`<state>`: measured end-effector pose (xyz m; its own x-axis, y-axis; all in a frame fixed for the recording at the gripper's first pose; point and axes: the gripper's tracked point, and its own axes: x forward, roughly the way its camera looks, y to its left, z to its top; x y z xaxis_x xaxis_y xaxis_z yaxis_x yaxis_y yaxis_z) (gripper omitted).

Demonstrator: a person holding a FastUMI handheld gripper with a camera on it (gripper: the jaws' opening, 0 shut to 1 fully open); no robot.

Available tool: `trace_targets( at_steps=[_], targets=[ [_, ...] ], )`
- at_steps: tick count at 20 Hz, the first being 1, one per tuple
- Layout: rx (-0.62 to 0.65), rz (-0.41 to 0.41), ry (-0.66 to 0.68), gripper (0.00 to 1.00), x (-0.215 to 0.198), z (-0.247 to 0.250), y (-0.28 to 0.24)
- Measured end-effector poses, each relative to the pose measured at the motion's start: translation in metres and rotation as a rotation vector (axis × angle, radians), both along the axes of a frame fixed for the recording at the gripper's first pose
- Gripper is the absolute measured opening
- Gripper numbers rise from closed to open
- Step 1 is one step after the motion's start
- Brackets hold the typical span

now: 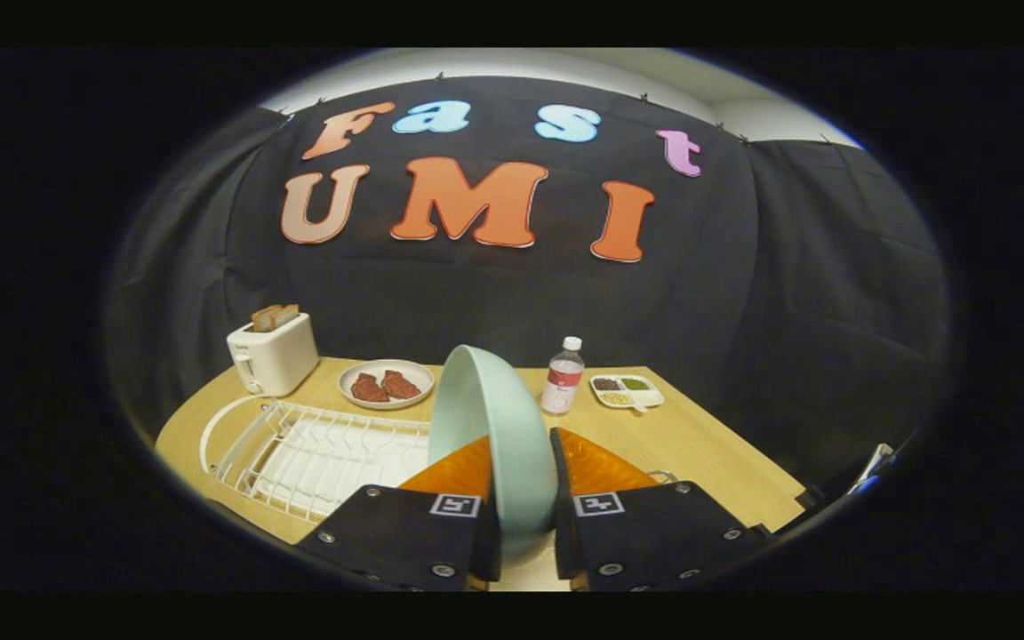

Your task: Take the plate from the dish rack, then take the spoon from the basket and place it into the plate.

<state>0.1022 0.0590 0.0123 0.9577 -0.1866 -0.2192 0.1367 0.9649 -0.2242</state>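
On the light wooden surface (708,444), a white toaster (272,356) holding bread is standing beside a white wire dish rack (316,453). A white plate of brown meat pieces (386,383), a clear plastic bottle (563,377) and a small divided tray (626,391) are lying beyond. The claw (525,498) is clenching the smooth pale green round plate (494,427), which is standing on edge between its fingers.

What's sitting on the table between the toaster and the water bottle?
In the gripper view, a white plate with two brown pieces of food lies between the toaster and the bottle. Nearer, the pale green plate stands on edge, clamped in the gripper jaws.
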Motion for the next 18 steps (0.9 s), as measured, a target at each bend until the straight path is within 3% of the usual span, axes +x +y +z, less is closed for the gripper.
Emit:
trace_targets(
  at_steps=[12,18],
  targets=[
    [0.280,0.110,0.078,0.23,-0.098,-0.064,-0.003],
    [0.404,0.122,0.138,0.23,-0.131,-0.108,-0.007]
  ],
)
